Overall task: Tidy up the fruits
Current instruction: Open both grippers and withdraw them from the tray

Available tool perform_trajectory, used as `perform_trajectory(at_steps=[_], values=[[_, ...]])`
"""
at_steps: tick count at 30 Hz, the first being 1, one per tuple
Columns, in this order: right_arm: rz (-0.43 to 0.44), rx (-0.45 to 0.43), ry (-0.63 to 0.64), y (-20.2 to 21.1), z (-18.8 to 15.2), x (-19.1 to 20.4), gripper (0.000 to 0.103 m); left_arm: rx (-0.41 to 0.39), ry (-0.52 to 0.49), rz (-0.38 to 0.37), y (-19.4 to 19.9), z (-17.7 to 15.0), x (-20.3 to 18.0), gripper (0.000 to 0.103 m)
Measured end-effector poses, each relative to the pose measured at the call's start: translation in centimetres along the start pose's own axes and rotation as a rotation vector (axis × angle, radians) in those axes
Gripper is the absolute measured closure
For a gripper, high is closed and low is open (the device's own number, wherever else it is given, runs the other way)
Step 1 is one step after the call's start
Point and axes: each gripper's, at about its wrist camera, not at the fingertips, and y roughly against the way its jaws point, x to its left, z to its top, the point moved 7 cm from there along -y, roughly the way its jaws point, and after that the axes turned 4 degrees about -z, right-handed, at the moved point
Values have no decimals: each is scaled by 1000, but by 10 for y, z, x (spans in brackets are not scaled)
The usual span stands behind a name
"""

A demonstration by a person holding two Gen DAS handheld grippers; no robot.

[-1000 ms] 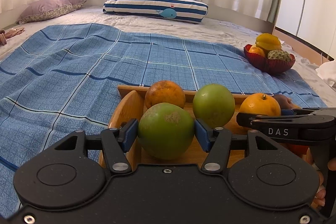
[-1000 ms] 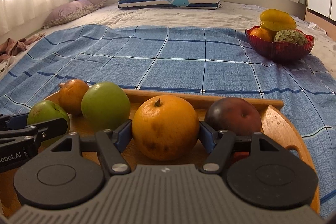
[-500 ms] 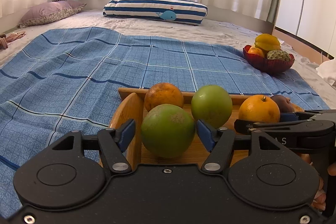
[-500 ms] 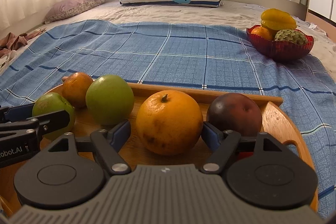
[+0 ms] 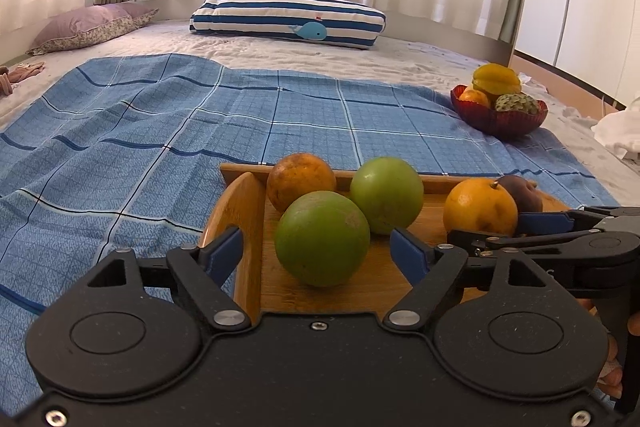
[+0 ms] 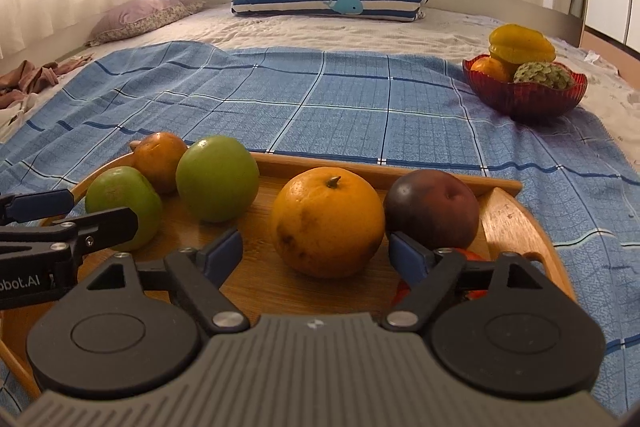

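Observation:
A wooden tray (image 5: 240, 227) (image 6: 516, 223) on the blue checked cloth holds several fruits. The near green fruit (image 5: 322, 239) (image 6: 120, 207) rests on it between the fingers of my left gripper (image 5: 316, 251), whose jaws are opening, pads clear of the fruit. Behind it lie a brownish orange (image 5: 300, 181) (image 6: 160, 161) and a second green fruit (image 5: 386, 193) (image 6: 217, 179). A bright orange (image 6: 327, 221) (image 5: 480, 207) sits between the fingers of my right gripper (image 6: 314, 251), also opening, with gaps on both sides. A dark purple fruit (image 6: 432, 213) lies to its right, and something red is partly hidden under the right finger.
A red glass bowl (image 5: 498, 119) (image 6: 524, 97) with a starfruit, an orange and a custard apple stands at the far right of the blue cloth (image 6: 320, 99). A striped whale pillow (image 5: 288, 21) and a purple pillow (image 6: 140, 13) lie at the back, by the curtains.
Both grippers have let go: the left jaws spread off the green fruit and the right jaws off the bright orange. Both fruits stay on the tray.

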Motion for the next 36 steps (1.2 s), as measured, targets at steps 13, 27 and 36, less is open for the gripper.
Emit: perform_trajectory(at_steps=[13, 27, 36], values=[[11, -41, 18, 29, -6, 0, 11, -8, -19, -35, 26, -9, -11, 16], [19, -85, 20, 63, -22, -2, 9, -9, -26, -64, 46, -20, -21, 14], [-19, -137, 48, 83, -32, -3, 9, -11, -34, -84, 62, -28, -30, 13]])
